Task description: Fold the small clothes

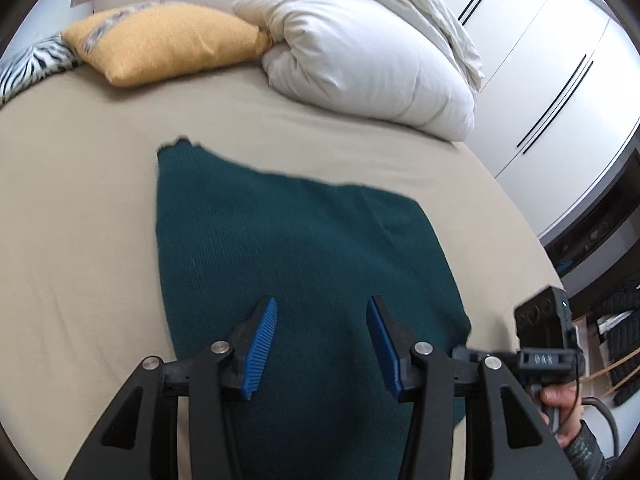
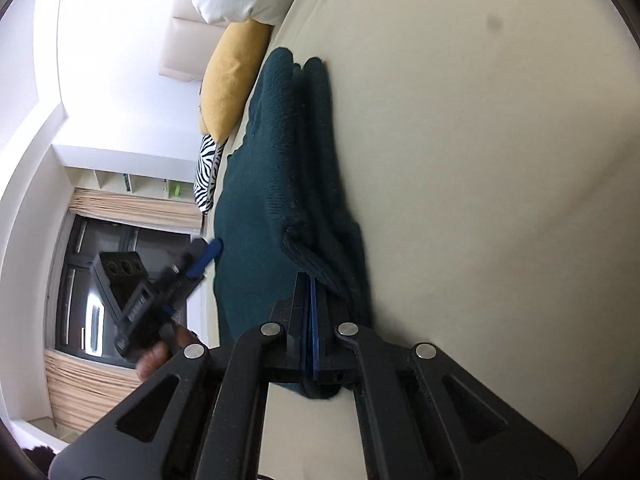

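Two hand-held grippers over a dark green knitted garment point(image 1: 296, 248) spread on a beige bed sheet point(image 1: 80, 208). Left gripper point(image 1: 322, 344): blue pads apart, poised above the near part of the knit, gripping nothing. Right gripper point(image 2: 312, 304): jaws closed tight on a bunched fold at the garment's edge, view rolled sideways. Behind the garment, near the headboard: yellow cushion point(image 1: 160, 42), zebra-print cushion point(image 1: 36, 62), white duvet point(image 1: 360, 60). Beside the bed: white wardrobe doors point(image 1: 560, 80).
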